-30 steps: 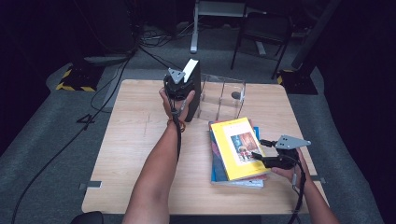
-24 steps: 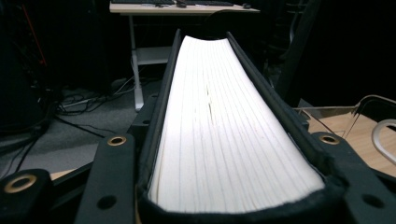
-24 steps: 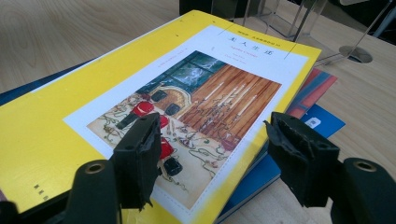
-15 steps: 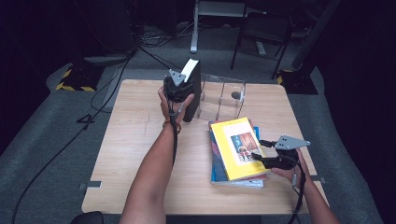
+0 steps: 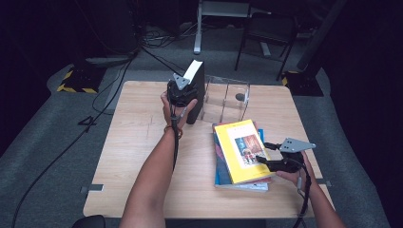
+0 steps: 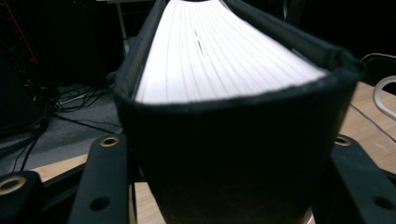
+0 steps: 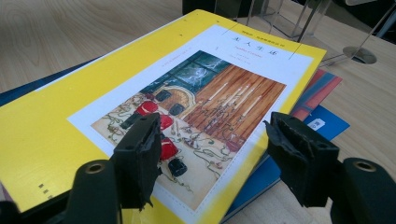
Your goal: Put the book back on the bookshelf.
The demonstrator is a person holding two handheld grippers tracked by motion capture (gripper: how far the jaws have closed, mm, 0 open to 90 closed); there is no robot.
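Basically the wooden table (image 5: 138,142) is taking up most of the high view, sitting on grey carpet with cables trailing off behind it. Toward the far edge a clear acrylic book stand (image 5: 227,99) is standing with upright dividers. Just beside its left end the black book (image 5: 196,92) is standing upright on the table, white page edges facing up, leaning slightly. Nearer the front right, a stack of books is lying flat, the yellow book (image 5: 240,149) sitting on top with a picture on its cover, a blue book (image 5: 221,178) peeking out underneath.

The left gripper (image 5: 179,92) is reaching in at the black book's near side, forearm stretching up from the bottom edge. From the left gripper view the black book (image 6: 233,140) is sitting between the two jaws, spine toward the camera; jaws have just been opening, and whether the pads are pressing on the covers I cannot tell, contact is hidden in the dark.

The right gripper (image 5: 271,161) is hovering at the right edge of the yellow book, level and pointing left. In the right gripper view its jaws are standing apart over the yellow book (image 7: 70,121) cover, released, gripping nothing.
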